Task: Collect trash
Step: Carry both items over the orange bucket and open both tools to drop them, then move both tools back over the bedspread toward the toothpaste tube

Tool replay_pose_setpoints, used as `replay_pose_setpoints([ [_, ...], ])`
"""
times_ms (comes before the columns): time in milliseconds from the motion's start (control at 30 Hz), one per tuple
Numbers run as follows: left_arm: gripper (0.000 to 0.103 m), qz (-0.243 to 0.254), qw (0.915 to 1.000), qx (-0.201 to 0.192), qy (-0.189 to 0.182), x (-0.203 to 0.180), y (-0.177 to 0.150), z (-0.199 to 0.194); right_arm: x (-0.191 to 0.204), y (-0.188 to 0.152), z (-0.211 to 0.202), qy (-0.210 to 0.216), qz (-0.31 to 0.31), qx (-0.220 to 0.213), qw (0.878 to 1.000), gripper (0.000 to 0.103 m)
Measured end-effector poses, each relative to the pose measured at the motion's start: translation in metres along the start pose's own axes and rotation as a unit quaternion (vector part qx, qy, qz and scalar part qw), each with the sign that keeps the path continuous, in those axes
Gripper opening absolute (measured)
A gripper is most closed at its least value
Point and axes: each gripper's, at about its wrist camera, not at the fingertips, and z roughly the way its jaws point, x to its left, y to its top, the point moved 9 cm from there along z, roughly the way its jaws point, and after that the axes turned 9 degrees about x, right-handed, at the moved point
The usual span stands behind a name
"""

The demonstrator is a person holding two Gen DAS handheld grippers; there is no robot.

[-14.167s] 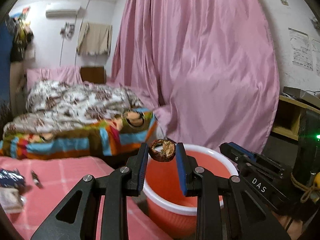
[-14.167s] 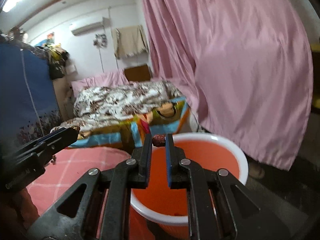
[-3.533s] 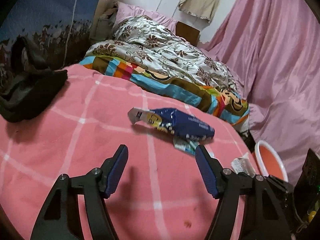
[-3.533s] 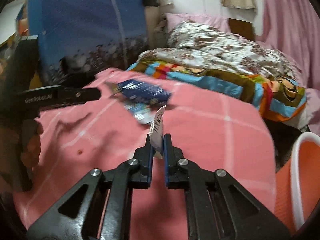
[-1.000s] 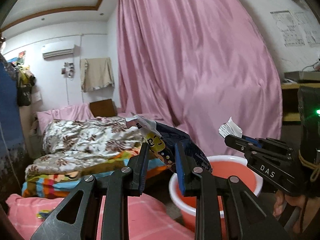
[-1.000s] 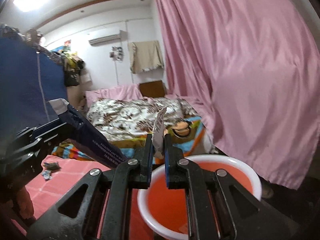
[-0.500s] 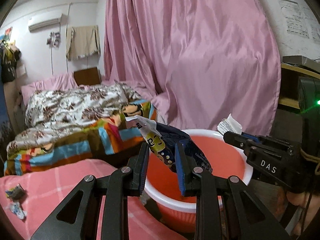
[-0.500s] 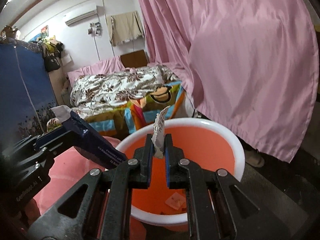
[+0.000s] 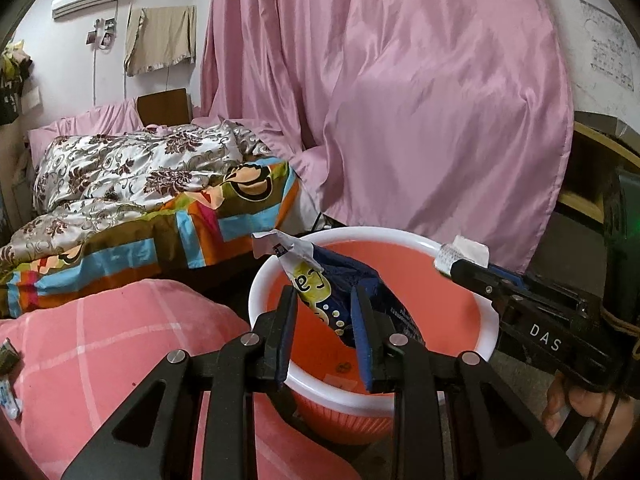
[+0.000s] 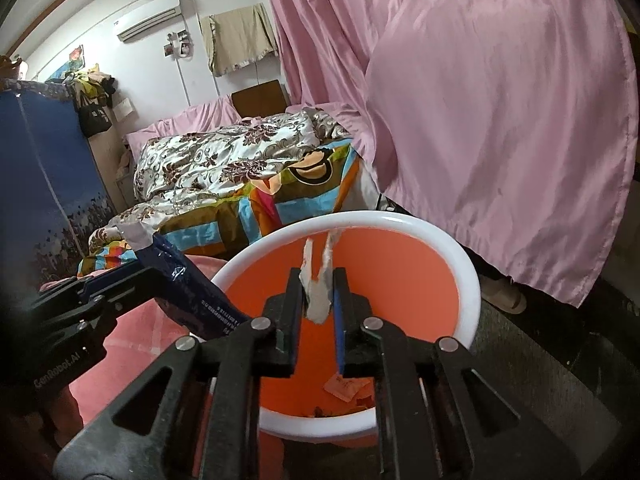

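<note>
Your left gripper (image 9: 325,312) hangs over the orange bin (image 9: 264,280), fingers parted wider than the blue snack wrapper (image 9: 352,296) between them: it touches the right pad only, leaning toward 11 o'clock, so the grasp is released. Your right gripper (image 10: 318,300), over the same bin from its 3 o'clock side, has its pads spread, and the white paper scrap (image 10: 316,300) sits between them; whether it touches either pad cannot be told. A few small scraps (image 10: 346,388) lie on the bin floor; the pink checked blanket (image 9: 100,344) lies at the bin's 9 o'clock.
</note>
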Motion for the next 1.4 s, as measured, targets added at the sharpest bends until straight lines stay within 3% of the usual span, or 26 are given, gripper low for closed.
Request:
replay_pose_setpoints([
  [100,0.037,-0.003,1.0,0.005,-0.003,0.001,-0.002,0.001,-0.001,0.001,0.001,0.0,0.0,0.001,1.0,0.025],
  [400,0.038,-0.02,0.9998,-0.006,-0.002,0.011,0.002,-0.008,-0.005,0.002,-0.001,-0.001,0.006,-0.004,1.0,0.038],
  [533,0.041,-0.036,0.9992,-0.017,0.008,0.02,0.004,-0.017,-0.003,0.006,-0.008,0.001,0.009,-0.022,1.0,0.051],
  [600,0.05,-0.051,0.9982,-0.027,0.017,0.029,0.005,-0.025,-0.001,0.01,-0.012,0.001,0.009,-0.033,0.999,0.058],
  [700,0.053,-0.071,0.996,-0.044,0.03,0.041,0.008,-0.039,0.006,0.016,-0.021,0.001,0.006,-0.057,0.998,0.071],
  [767,0.054,-0.084,0.994,-0.057,0.043,0.053,0.01,-0.053,0.012,0.02,-0.028,0.001,0.003,-0.075,0.997,0.088],
  [833,0.061,-0.093,0.9917,-0.069,0.055,0.063,0.012,-0.066,0.021,0.025,-0.034,0.003,-0.002,-0.095,0.996,0.094],
  [933,0.087,-0.111,0.986,-0.094,0.082,0.081,0.012,-0.09,0.036,0.032,-0.044,0.006,-0.015,-0.123,0.992,0.103],
  [967,0.094,-0.119,0.9827,-0.107,0.093,0.088,0.012,-0.1,0.042,0.034,-0.048,0.009,-0.019,-0.135,0.991,0.103],
  [1100,0.101,-0.14,0.9718,-0.143,0.125,0.112,0.009,-0.129,0.07,0.041,-0.06,0.033,-0.04,-0.169,0.984,0.103],
  [1400,0.101,-0.166,0.9506,-0.181,0.19,0.165,-0.02,-0.19,0.146,0.045,-0.089,0.089,-0.091,-0.241,0.962,0.103],
])
